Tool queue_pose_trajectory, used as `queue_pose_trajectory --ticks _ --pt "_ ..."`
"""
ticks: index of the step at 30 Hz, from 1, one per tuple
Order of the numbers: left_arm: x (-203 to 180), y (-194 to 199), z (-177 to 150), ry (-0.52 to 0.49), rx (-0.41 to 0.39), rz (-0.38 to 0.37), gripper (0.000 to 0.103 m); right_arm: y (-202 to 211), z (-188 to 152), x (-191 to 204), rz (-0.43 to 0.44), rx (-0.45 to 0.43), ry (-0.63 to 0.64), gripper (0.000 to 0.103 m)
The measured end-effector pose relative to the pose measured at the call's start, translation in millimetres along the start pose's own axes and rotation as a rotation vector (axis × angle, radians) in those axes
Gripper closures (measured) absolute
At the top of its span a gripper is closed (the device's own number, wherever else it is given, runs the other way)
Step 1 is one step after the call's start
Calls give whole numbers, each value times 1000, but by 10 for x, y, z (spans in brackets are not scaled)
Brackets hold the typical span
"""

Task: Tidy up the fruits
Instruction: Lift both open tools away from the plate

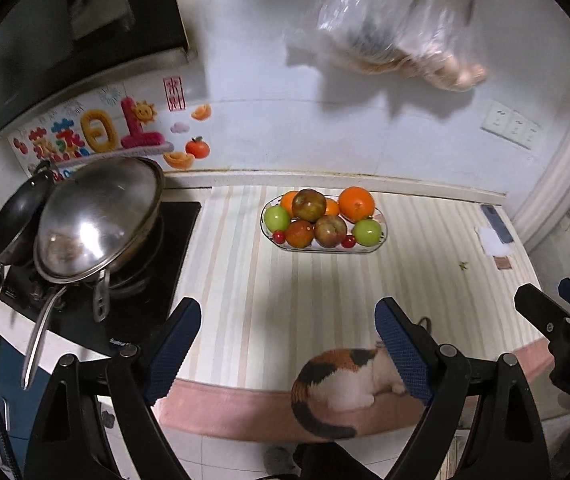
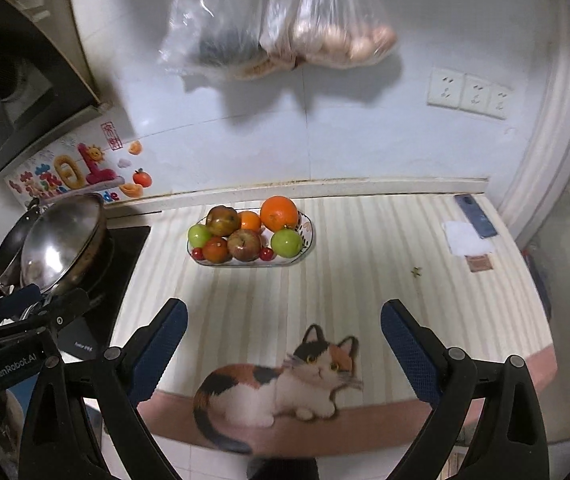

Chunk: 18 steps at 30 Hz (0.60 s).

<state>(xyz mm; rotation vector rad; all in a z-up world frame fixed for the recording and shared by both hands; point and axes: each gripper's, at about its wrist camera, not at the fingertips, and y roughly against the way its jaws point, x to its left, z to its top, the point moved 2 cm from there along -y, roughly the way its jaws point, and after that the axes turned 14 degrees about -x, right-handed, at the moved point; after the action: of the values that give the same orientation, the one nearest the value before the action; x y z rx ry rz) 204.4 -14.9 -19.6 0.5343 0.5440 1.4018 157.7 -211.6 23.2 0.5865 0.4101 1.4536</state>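
Note:
A glass fruit plate stands at the back of the striped counter mat. It holds oranges, green apples, reddish apples and small cherries. My left gripper is open and empty, well in front of the plate. My right gripper is open and empty, also in front of the plate, over the cat picture. The right gripper also shows at the left wrist view's right edge.
A stove with a lidded steel pan and a black pan is at the left. Plastic bags of food hang on the wall. A phone and paper lie at the right. The counter's front edge is near.

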Motion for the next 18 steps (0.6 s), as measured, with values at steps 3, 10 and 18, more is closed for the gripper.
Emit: queue_pose_trajectory --ticks 3,10,18 --pt "1 323 -60 -10 -30 -10 14 379 -55 59 -15 -26 8 2" --pt "-65 846 -206 -34 -73 -30 14 1049 -201 131 -13 -75 2 2" --pt "-161 1083 -323 -24 -94 -18 14 1346 -337 116 29 -84 4 2"
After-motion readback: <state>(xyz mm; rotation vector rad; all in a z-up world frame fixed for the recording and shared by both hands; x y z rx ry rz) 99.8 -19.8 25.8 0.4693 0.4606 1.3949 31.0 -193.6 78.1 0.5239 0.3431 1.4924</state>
